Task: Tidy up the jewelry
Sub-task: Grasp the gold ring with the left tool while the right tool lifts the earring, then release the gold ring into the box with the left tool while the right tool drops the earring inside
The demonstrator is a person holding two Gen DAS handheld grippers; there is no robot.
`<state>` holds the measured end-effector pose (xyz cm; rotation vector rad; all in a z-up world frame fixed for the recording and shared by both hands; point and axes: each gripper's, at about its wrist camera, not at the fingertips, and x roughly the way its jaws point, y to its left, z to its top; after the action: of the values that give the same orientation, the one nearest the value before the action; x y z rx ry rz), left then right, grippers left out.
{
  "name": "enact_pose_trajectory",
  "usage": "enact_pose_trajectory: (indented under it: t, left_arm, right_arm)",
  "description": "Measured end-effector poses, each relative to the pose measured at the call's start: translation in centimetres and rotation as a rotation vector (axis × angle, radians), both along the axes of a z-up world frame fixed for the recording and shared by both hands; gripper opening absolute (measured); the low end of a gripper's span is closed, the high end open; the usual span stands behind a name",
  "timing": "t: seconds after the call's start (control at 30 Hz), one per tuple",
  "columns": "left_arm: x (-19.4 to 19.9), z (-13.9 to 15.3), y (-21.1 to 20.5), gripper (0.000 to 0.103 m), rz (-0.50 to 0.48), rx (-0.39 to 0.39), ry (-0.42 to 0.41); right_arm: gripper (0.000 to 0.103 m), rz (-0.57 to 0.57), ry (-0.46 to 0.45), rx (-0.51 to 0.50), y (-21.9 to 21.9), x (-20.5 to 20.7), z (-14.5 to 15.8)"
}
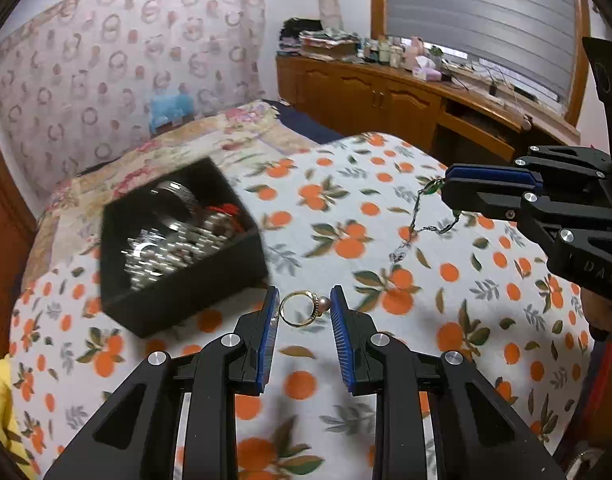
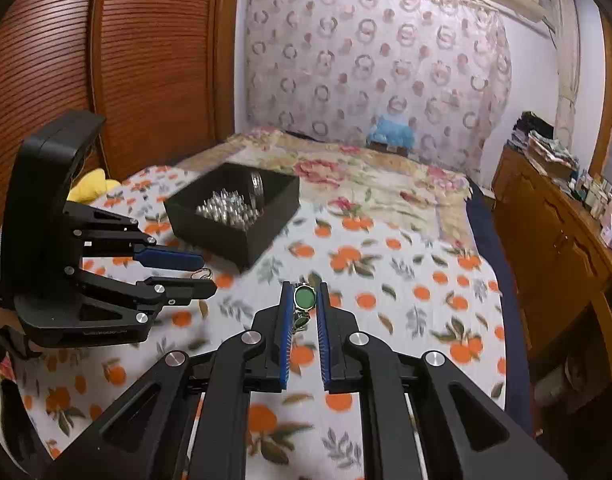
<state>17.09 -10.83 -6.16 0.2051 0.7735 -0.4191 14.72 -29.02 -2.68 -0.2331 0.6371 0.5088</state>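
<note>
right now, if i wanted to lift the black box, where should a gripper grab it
Grip the near wall of the black box at its open rim, coming from above: the top is open, the walls are thin and upright, and the near side is bare, while jewelry fills the middle.

L gripper (image 1: 304, 310) jaws pinch gold ring (image 1: 302, 309) | R gripper (image 1: 445, 188) grips chain (image 1: 419, 220) | black box (image 1: 178, 248) blurry, prob. jewelry

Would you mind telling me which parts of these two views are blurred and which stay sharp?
Left wrist view: black box and orange-print cloth smeared, ring crisp. Right wrist view: the cloth smeared too, green bracelet sharp; fisheye bends the room's edges in both.
</note>
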Motion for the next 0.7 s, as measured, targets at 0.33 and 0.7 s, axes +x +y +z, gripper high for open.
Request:
enact_pose_trajectory:
  t: [0.33,0.7]
  left_arm:
    - [1.5,2.2,4.0,0.025,0.071,-0.02,-0.047]
    - [4.6,2.6,7.3,0.025,0.152,-0.044,-0.087]
  right_arm:
    - [0.013,0.048,-0.021,0.005,2.0,3.1,1.7]
    - [0.013,0.109,-0.047,0.048,5.6,7.2,3.3]
